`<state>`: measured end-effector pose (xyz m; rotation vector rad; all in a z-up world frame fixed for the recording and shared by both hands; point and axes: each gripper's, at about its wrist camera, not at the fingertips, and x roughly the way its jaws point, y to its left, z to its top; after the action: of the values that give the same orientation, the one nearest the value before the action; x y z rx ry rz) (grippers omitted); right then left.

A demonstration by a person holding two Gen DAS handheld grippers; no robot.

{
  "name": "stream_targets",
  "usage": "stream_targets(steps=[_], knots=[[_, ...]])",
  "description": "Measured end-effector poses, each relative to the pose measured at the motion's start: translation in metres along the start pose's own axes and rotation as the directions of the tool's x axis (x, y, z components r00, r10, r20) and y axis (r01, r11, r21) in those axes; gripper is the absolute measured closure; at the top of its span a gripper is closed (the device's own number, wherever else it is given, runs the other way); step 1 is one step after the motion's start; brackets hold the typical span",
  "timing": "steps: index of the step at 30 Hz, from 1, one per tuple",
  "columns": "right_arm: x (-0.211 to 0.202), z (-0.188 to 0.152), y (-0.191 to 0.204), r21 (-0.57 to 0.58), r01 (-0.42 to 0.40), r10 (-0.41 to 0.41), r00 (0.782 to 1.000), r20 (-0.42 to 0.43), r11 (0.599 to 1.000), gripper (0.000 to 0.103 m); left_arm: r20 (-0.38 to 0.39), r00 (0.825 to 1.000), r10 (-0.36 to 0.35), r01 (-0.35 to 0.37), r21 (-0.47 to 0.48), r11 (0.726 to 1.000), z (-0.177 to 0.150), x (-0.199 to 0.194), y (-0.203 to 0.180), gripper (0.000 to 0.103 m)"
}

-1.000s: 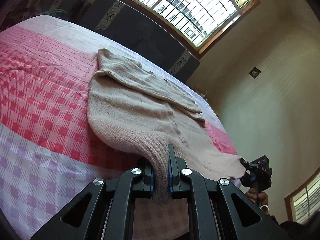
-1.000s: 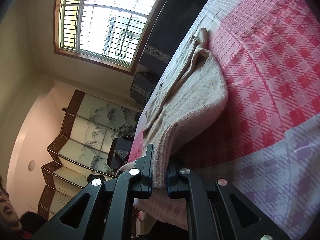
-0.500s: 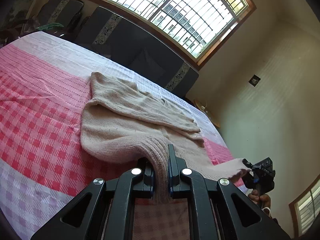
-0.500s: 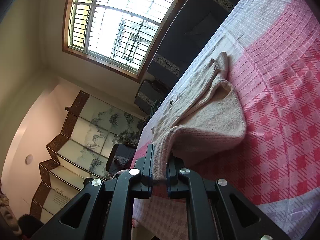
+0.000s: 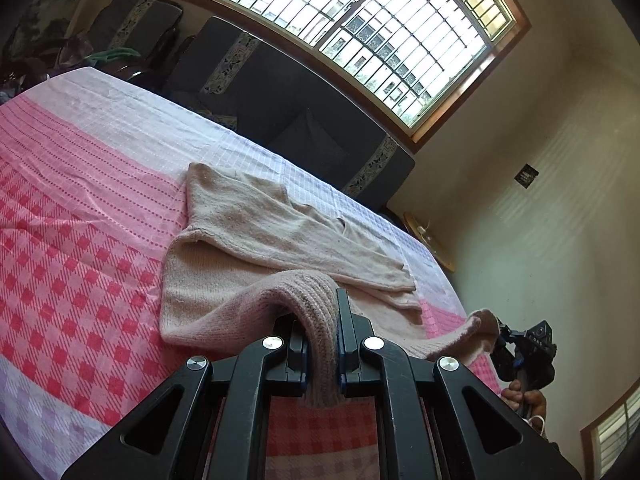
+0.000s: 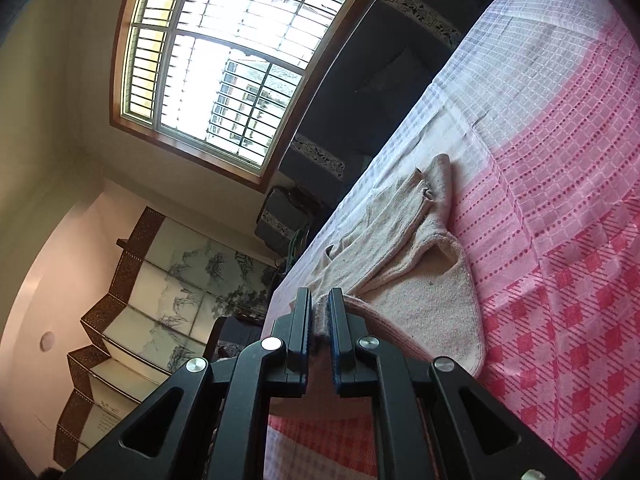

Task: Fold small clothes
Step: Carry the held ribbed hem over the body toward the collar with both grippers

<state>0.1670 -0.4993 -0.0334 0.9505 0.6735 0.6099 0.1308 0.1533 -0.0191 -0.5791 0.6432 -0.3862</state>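
Observation:
A beige knit sweater point(image 5: 256, 240) lies on a pink and white checked bedspread point(image 5: 80, 216), sleeves folded across its body. My left gripper point(image 5: 322, 320) is shut on the ribbed hem at one bottom corner, lifted off the bed and curling over the body. In the right wrist view the same sweater point(image 6: 424, 280) stretches away from my right gripper point(image 6: 319, 312), which is shut on the other hem corner. The right gripper point(image 5: 505, 340) also shows at the far right of the left wrist view, gripping the hem, with a hand point(image 5: 524, 398) below it.
Dark cushioned seats point(image 5: 304, 120) line the far edge of the bed under a large barred window point(image 5: 360, 28). A folding painted screen point(image 6: 160, 304) stands by the wall. A small round wooden table point(image 5: 430, 240) sits in the corner.
Both grippers rose and moved toward the far side of the bed, carrying the sweater's hem up and over its body. The lower part now arches off the bedspread.

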Motion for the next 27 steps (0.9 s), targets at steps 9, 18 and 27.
stream_targets(steps=[9,18,27], knots=[[-0.015,-0.036,-0.003,-0.012,0.028,-0.028,0.998,-0.054,1.000,0.095,-0.046,0.999,-0.005,0.007,0.040,0.999,-0.030,-0.015,0.001,0.093],[-0.045,-0.102,-0.015,-0.041,0.145,-0.150,0.979,-0.140,0.989,0.091,-0.104,0.995,0.011,-0.010,0.013,1.000,-0.058,-0.019,0.016,0.093],[-0.036,-0.110,-0.031,-0.137,0.306,-0.330,0.920,-0.210,0.942,0.089,-0.109,0.994,0.020,-0.020,0.003,1.000,-0.068,-0.022,0.021,0.093]])
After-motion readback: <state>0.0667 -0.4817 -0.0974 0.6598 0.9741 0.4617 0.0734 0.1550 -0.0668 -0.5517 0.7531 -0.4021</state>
